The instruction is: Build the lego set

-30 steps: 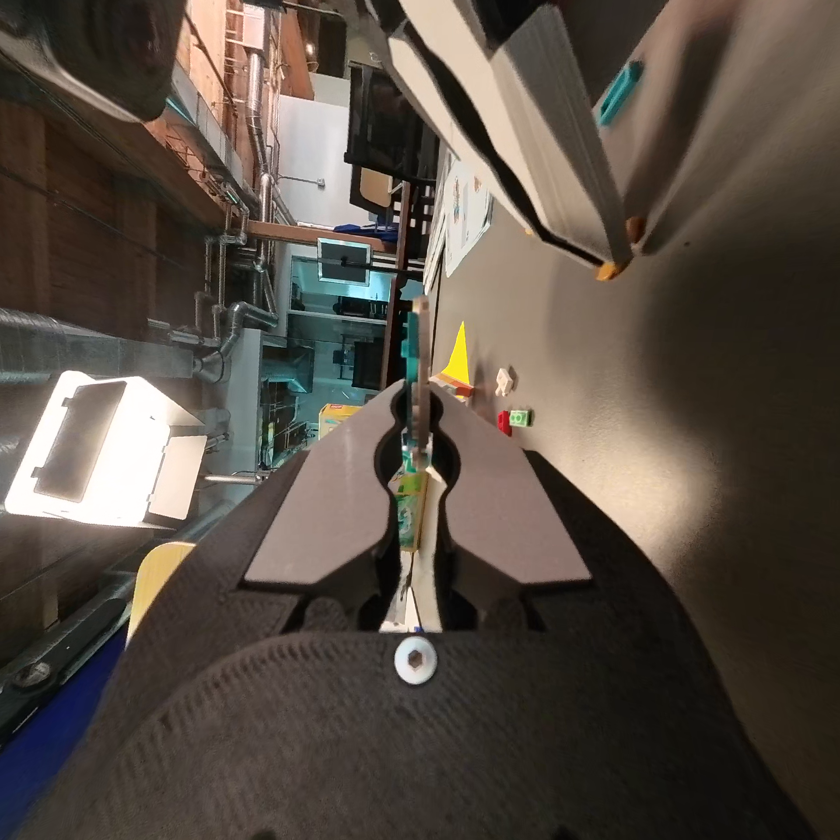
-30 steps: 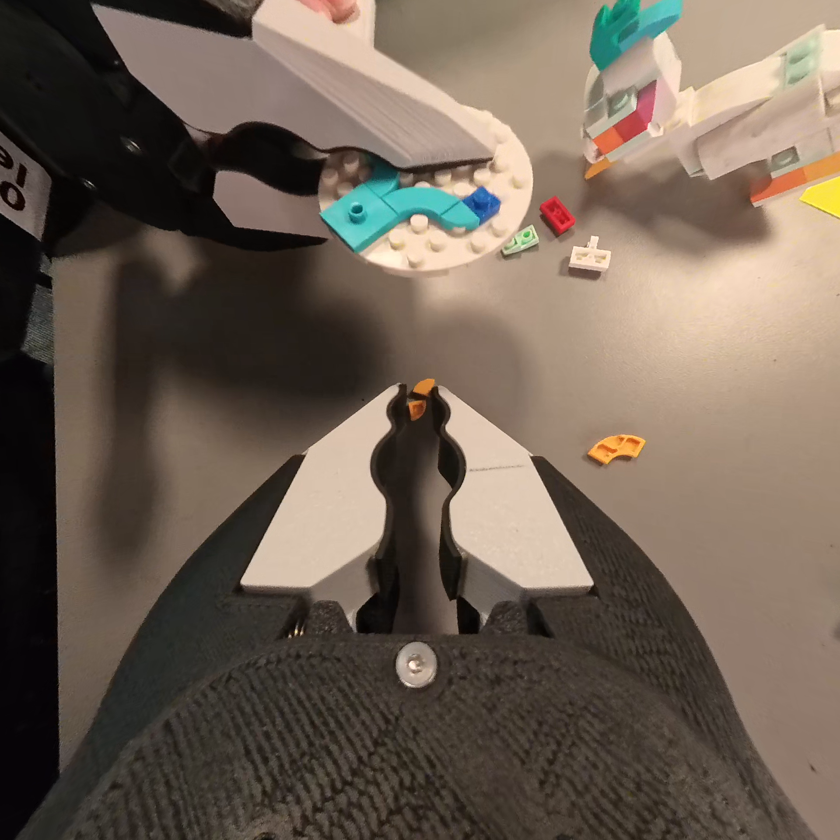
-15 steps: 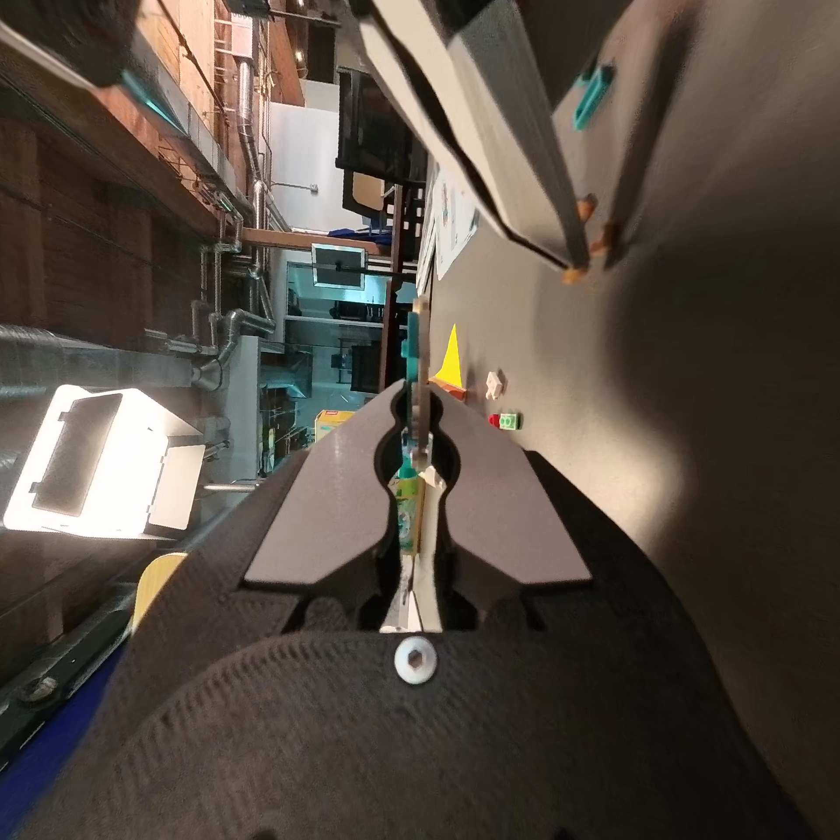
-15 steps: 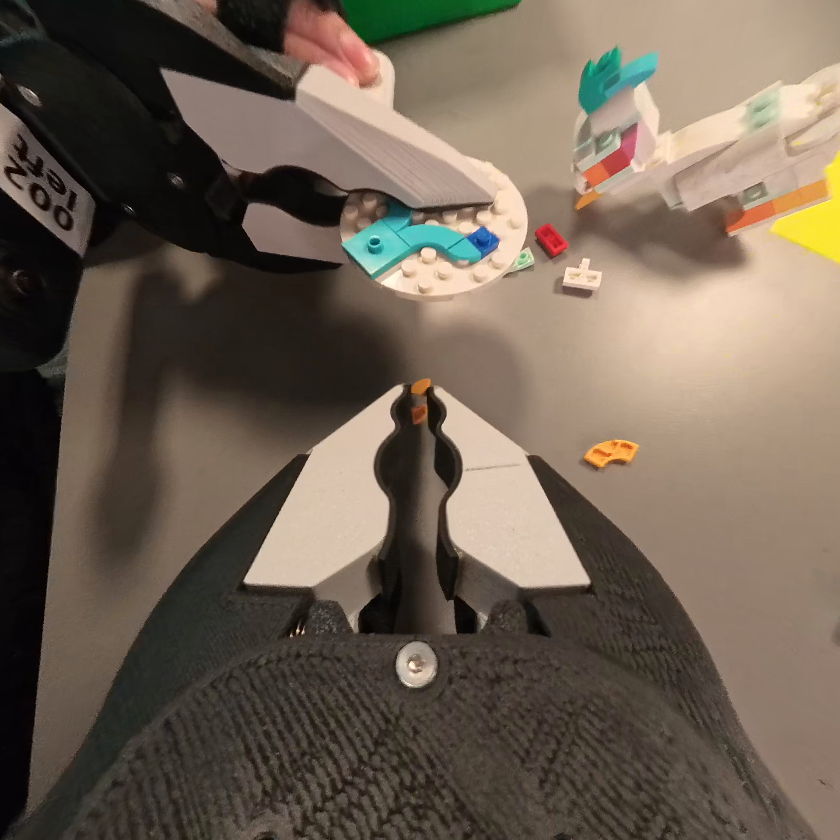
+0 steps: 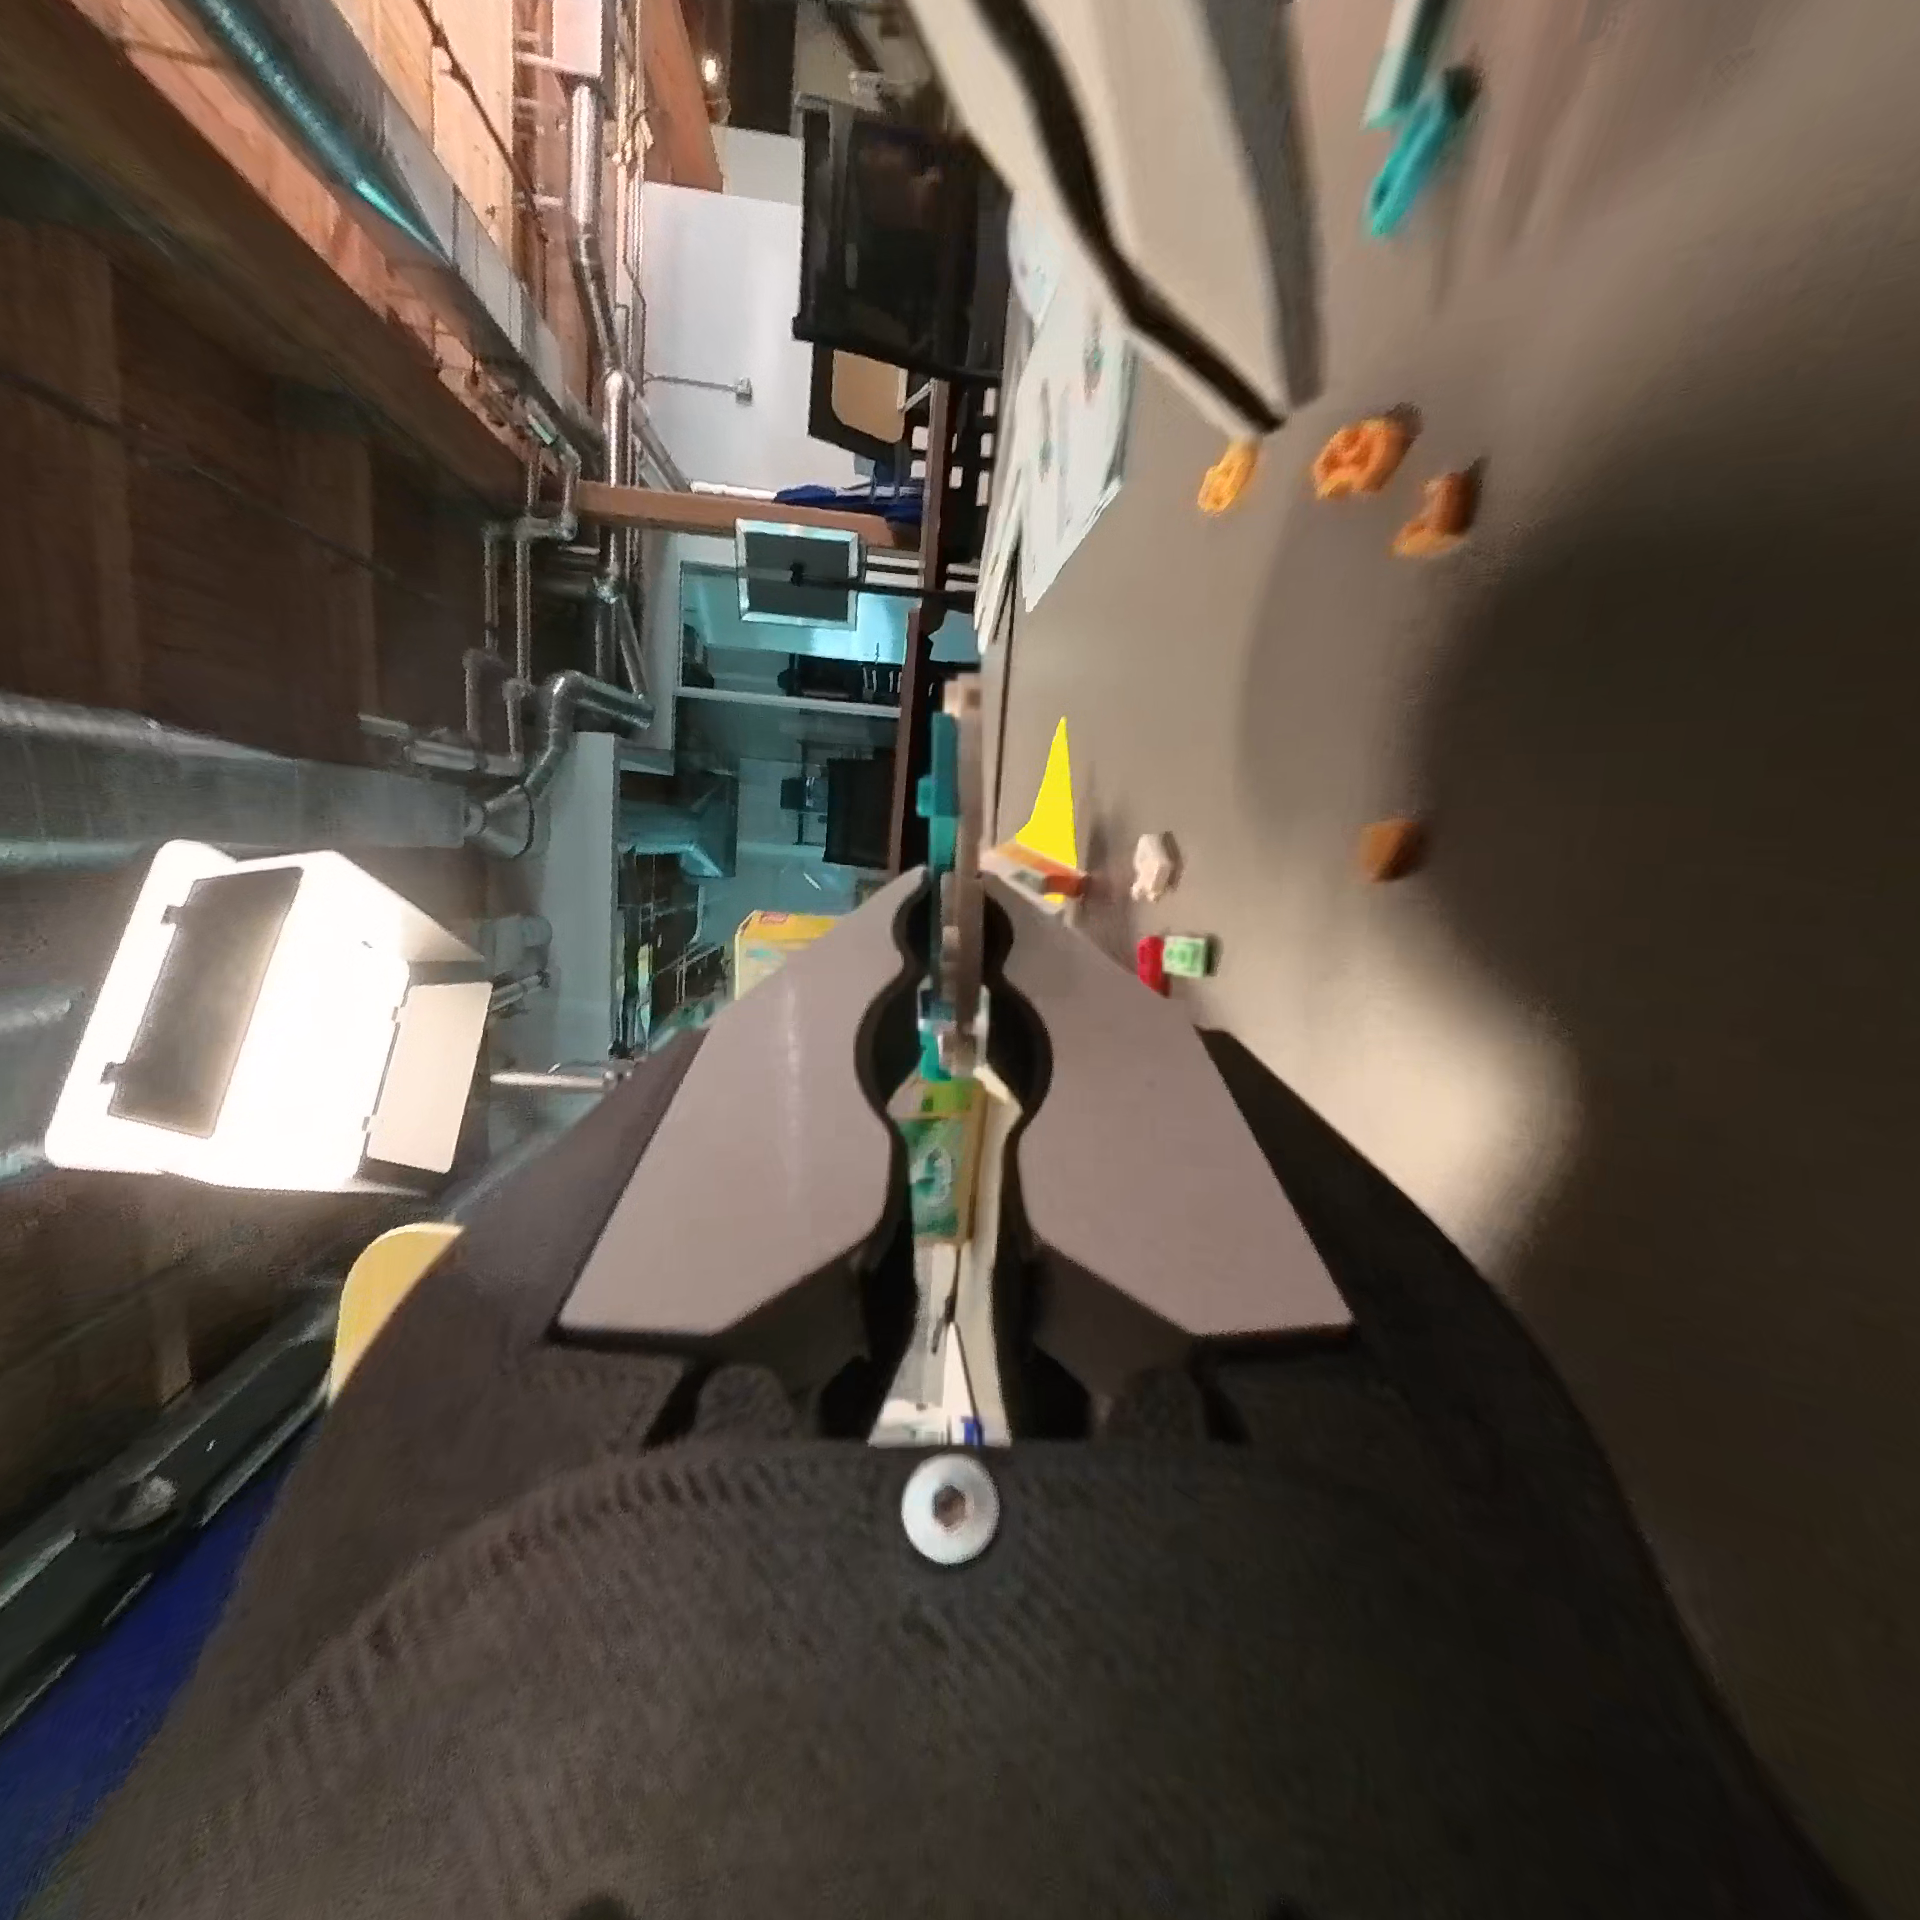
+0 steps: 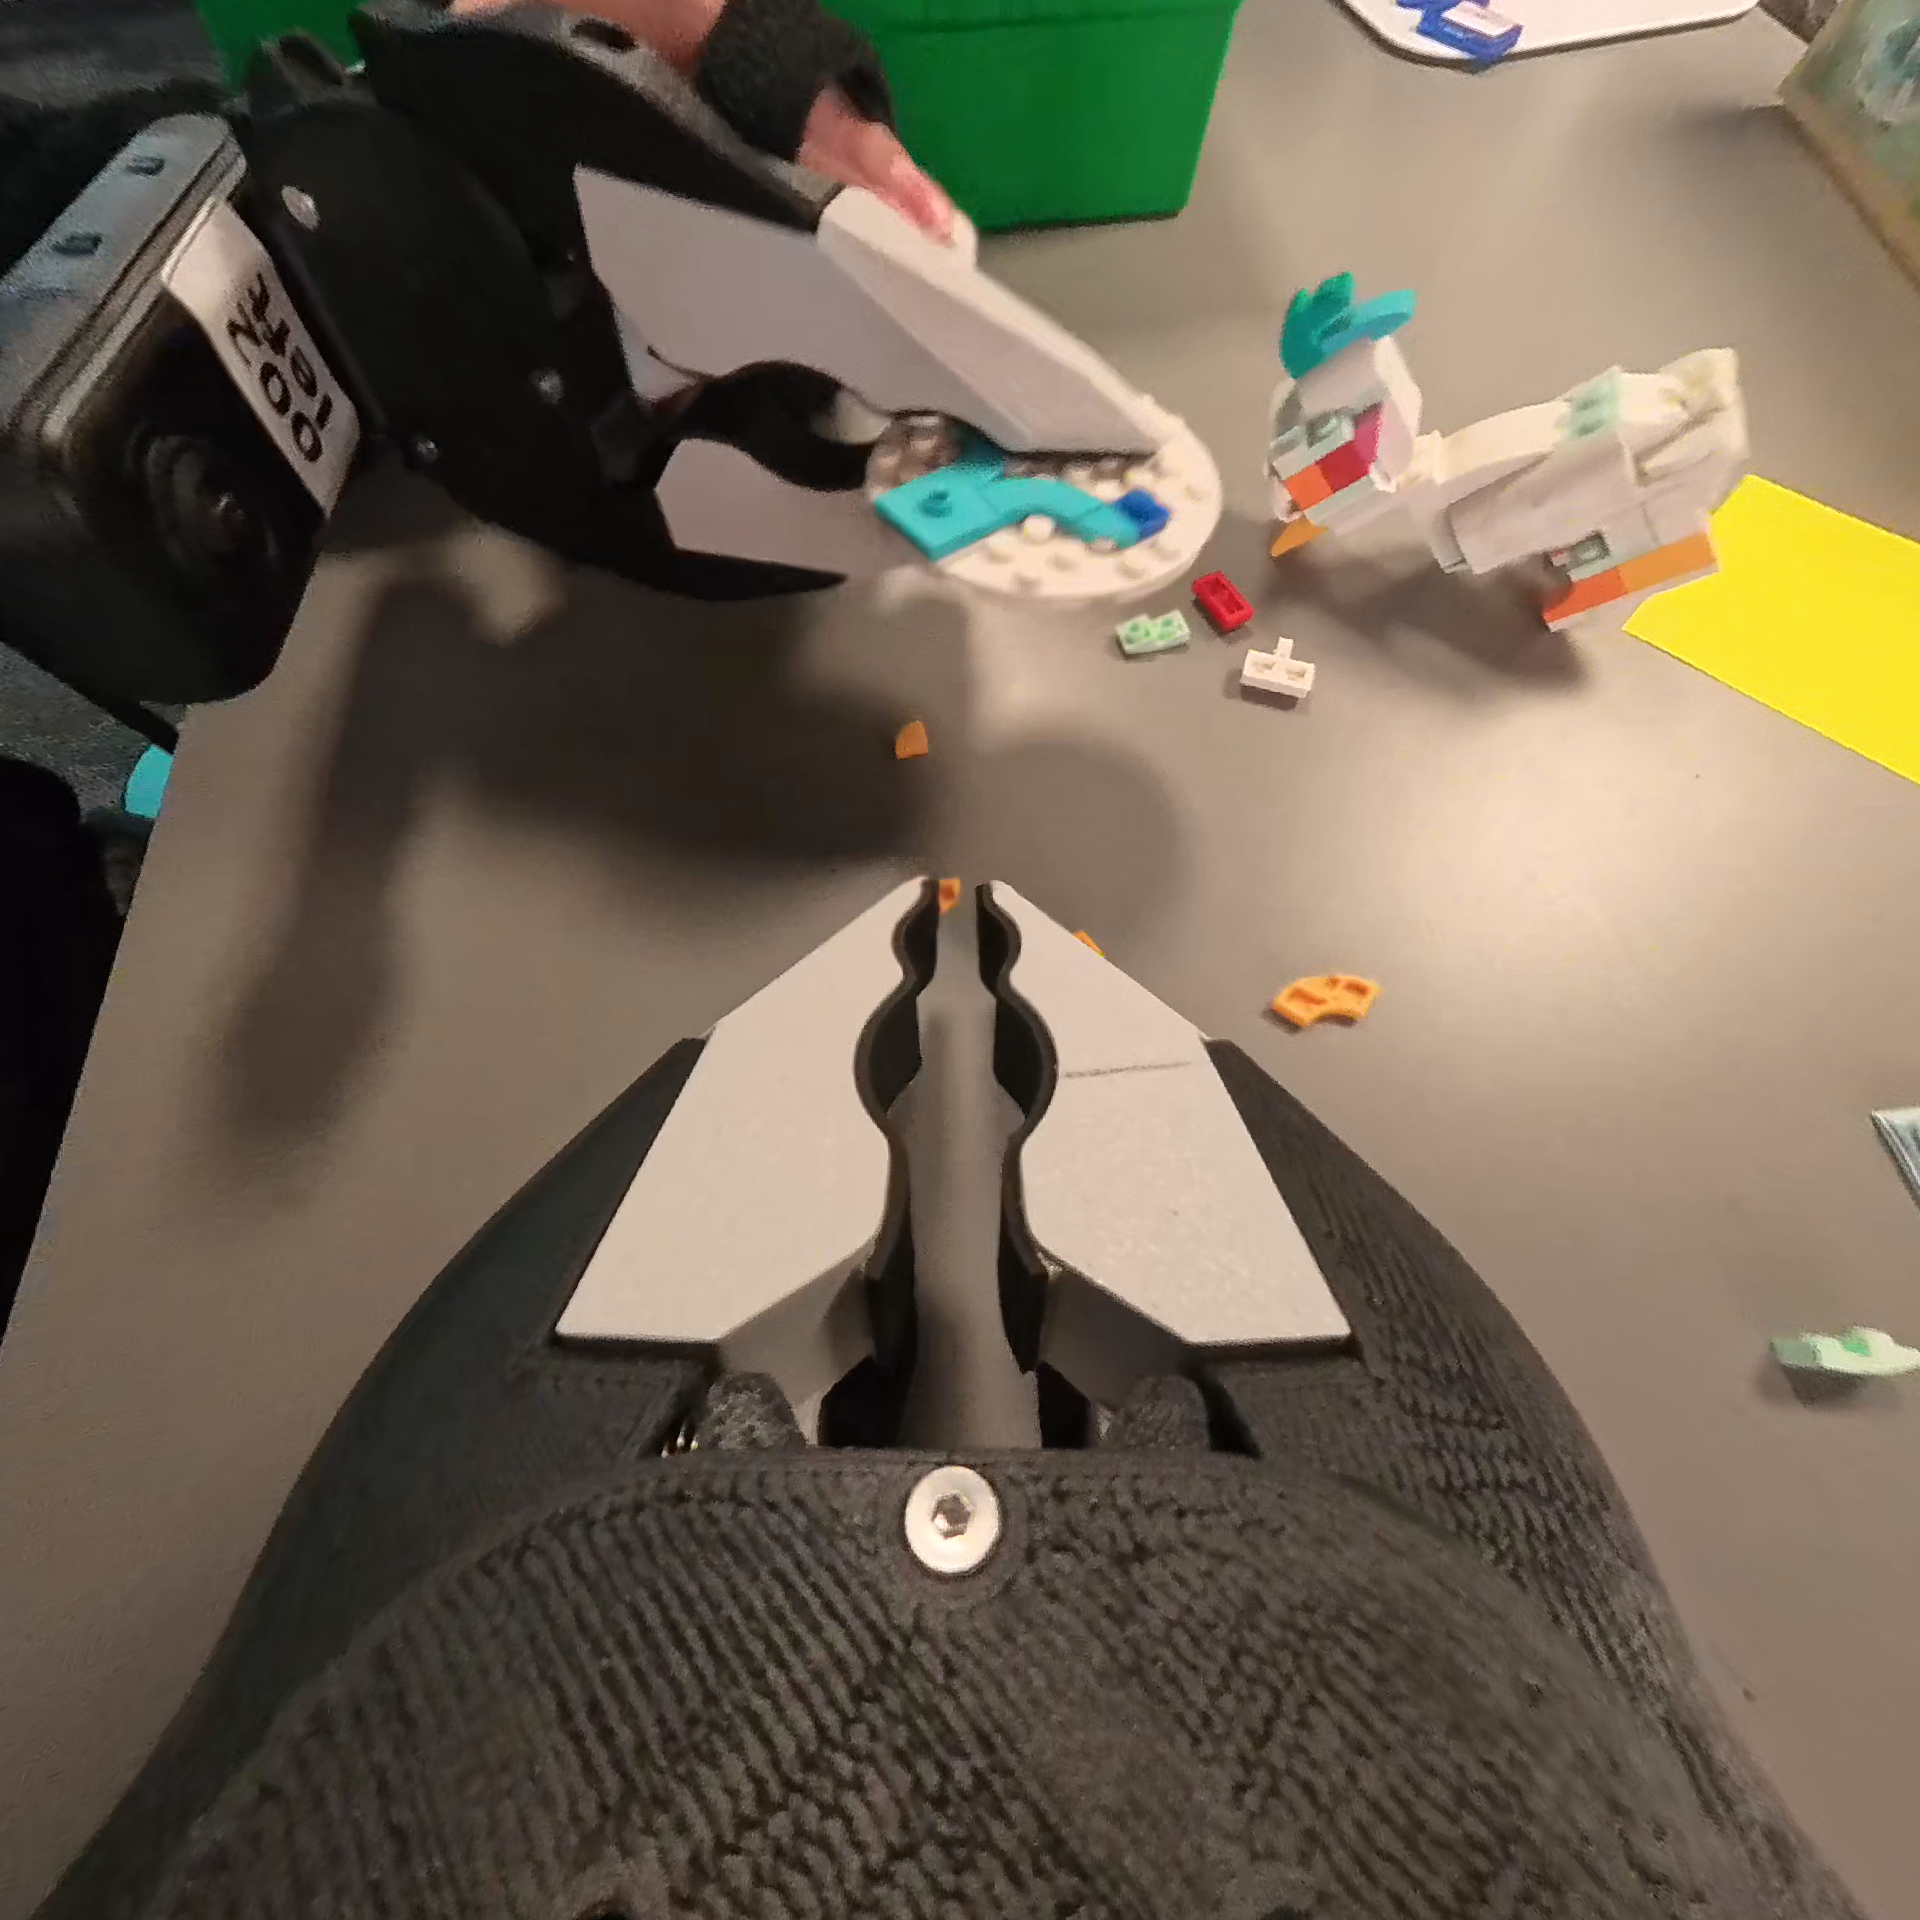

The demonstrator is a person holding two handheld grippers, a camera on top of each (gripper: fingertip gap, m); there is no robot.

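Left gripper (image 6: 997, 499) clamped on round white plate (image 6: 1081, 561), edge-on in own view; right gripper (image 6: 961, 891) slightly parted, nothing held.

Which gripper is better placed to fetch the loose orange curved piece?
Right: the right gripper hovers beside the orange curved piece; the left gripper is occupied clamping the round white studded plate.

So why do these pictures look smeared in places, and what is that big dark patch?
Left wrist view: motion blur smears the orange pieces; a lamp glares white. Right wrist view: the left gripper and round white plate are blurred, casting a broad shadow on the grey table.
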